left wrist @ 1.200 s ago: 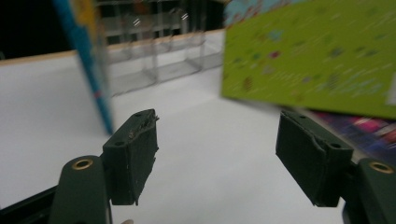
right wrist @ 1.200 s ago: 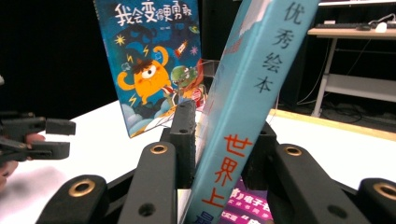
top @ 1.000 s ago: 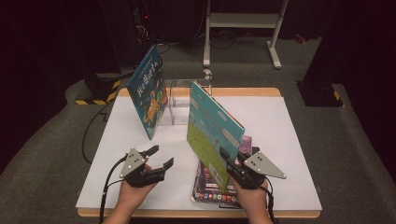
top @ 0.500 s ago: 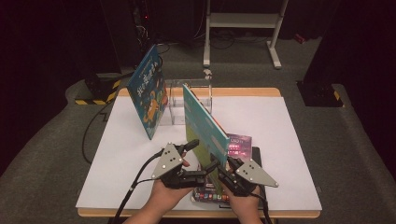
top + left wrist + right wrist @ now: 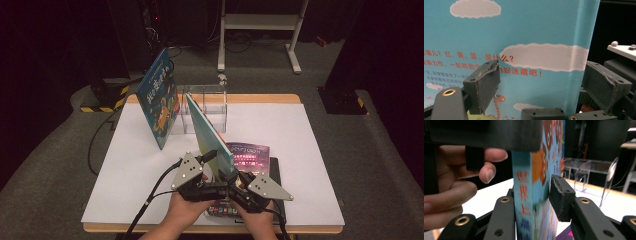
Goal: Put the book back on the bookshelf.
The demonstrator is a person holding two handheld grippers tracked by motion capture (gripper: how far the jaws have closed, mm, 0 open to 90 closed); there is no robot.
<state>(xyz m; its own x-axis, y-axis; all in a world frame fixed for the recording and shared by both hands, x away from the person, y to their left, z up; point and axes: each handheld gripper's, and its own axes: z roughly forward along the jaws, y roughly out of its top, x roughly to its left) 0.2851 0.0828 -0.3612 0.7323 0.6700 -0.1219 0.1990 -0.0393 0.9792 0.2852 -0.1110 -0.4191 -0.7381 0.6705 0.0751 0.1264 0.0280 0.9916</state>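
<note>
High view: a light blue book stands on its lower edge near the front of the white counter, tilted, its top leaning toward the clear plastic rack at the back. The right tool pinches its lower corner; in the right gripper view the spine sits between the two jaws, and the right pad presses on the cover. The left tool is just beside it, with its jaws spread; in the left gripper view one pad lies in front of the back cover and the other pad is past the book's edge, not pressing it. A purple book lies flat on the counter under the right hand. Another blue book leans at the left of the rack.
</note>
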